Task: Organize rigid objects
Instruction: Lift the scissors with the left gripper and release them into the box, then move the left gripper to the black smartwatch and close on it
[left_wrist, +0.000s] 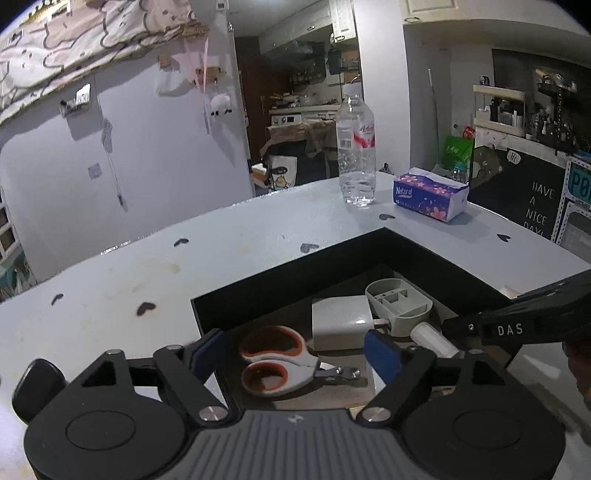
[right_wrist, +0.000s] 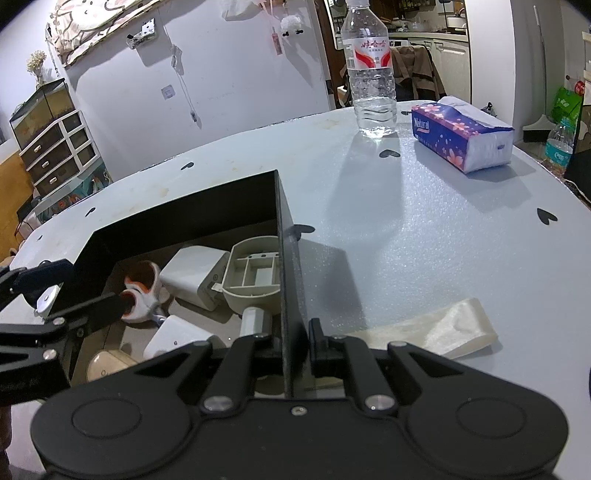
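An open black box (left_wrist: 406, 254) sits on the pale table (left_wrist: 184, 273). Inside it lie orange-and-white scissors (left_wrist: 273, 363), a white charger block (left_wrist: 341, 321), a grey compartmented plastic piece (left_wrist: 399, 301) and a white cylinder (left_wrist: 432, 338). My left gripper (left_wrist: 295, 356) hangs open over the box, its blue pads well apart on either side of the scissors and not touching them. My right gripper (right_wrist: 295, 345) is shut on the box's right wall (right_wrist: 286, 258). The right wrist view shows the scissors (right_wrist: 142, 291), the charger (right_wrist: 192, 273) and the grey piece (right_wrist: 255, 277).
A clear water bottle (right_wrist: 373, 74) and a purple tissue pack (right_wrist: 461, 136) stand at the table's far side. A crumpled clear plastic strip (right_wrist: 443, 328) lies on the table right of the box. A drawer unit (right_wrist: 55, 151) stands beyond the left edge.
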